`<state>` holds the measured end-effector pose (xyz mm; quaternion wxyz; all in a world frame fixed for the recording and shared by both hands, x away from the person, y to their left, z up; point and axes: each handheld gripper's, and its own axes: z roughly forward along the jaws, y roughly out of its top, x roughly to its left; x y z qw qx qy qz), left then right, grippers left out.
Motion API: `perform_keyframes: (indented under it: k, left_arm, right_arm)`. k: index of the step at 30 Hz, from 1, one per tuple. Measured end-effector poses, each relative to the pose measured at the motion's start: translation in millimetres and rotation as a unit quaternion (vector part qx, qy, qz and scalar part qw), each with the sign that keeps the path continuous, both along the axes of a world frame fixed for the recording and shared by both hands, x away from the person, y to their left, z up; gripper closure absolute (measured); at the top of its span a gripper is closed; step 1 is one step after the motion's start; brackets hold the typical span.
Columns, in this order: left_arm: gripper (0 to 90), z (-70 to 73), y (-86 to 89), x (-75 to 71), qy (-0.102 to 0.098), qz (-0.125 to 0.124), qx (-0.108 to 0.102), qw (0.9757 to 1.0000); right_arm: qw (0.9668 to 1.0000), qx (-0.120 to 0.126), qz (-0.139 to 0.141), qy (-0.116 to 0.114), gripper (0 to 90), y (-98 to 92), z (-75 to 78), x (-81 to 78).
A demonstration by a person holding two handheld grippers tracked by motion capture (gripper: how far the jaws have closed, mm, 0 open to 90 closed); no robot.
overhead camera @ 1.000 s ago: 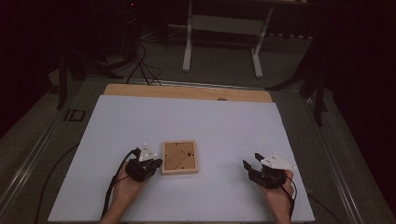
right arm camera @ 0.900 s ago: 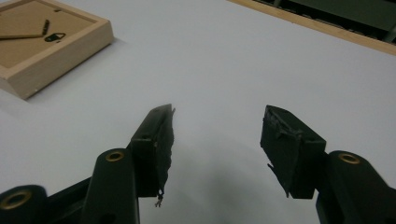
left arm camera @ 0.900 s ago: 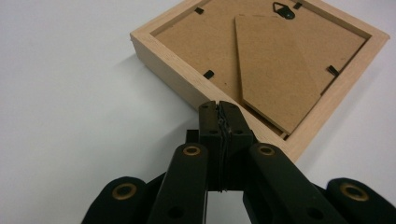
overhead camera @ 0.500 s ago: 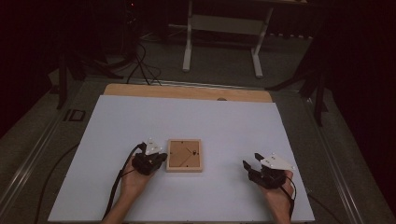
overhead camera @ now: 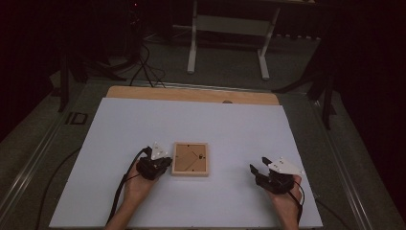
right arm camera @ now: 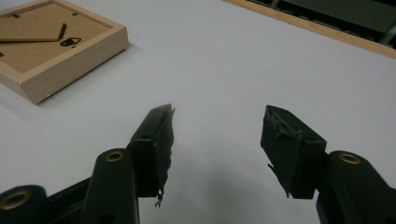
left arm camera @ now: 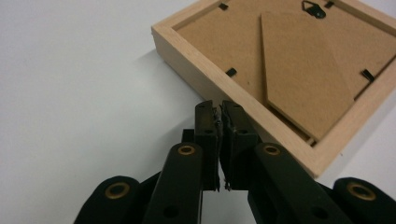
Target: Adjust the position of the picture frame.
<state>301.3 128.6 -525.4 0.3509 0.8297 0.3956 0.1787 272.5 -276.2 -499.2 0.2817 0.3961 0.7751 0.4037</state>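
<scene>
Left claw is pinched fully closed with nothing between its jaws, tips parked right against the near-left edge of the picture frame, pretty much touching the wood from what the left gripper view shows. The frame lies face down on the white desk, a bit left of centre, so you see the brown backing board, the folded-flat stand, the little black retaining tabs and the hanger.

Right claw sits well off to the right with its jaws spread wide, holding nothing.

My guess is the job is nudging or steadying the frame with the closed tips. To do it well, I'd keep the tips low and square against the wooden side, push slow and through the middle of that edge so it slides instead of spinning. The light frame will skate easily on that smooth sheet, so bringing the right claw in to brace the far side would help.
</scene>
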Motion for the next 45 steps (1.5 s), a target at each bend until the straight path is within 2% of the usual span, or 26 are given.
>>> perform_keyframes:
  k: [5,10,15,23,27,39,45]
  left_arm:
    - [84.4,3.2,5.1,-5.6,-0.007,-0.002,-0.002,1.0000]
    - [82.4,7.8,17.4,-10.8,-0.016,0.002,-0.012,0.9998]
    - [81.1,13.7,30.4,-13.9,-0.025,0.026,-0.044,0.9984]
    - [78.4,14.5,33.1,-14.0,-0.029,0.032,-0.045,0.9981]
    - [74.3,15.4,33.4,-13.9,-0.033,0.034,-0.048,0.9977]
    - [64.0,26.8,38.5,-17.0,-0.041,0.031,-0.085,0.9951]
    - [61.5,30.9,34.7,-19.1,-0.041,0.022,-0.091,0.9948]
  right_arm:
    - [1.0000,0.001,-0.001,-0.001,43.3,-0.5,0.5,-0.5]
    - [1.0000,0.002,-0.003,-0.002,43.3,-1.1,0.9,-0.6]
    - [1.0000,0.002,-0.002,-0.003,43.2,-1.0,1.4,-0.4]
    - [1.0000,0.002,-0.004,-0.005,43.0,-2.4,2.1,-0.7]
    - [1.0000,0.001,-0.003,-0.006,42.8,-2.7,2.1,-0.6]
    - [1.0000,-0.004,-0.003,-0.005,42.3,-1.6,1.3,-0.8]
    - [1.0000,-0.005,-0.003,-0.006,42.3,-2.2,1.5,-0.9]
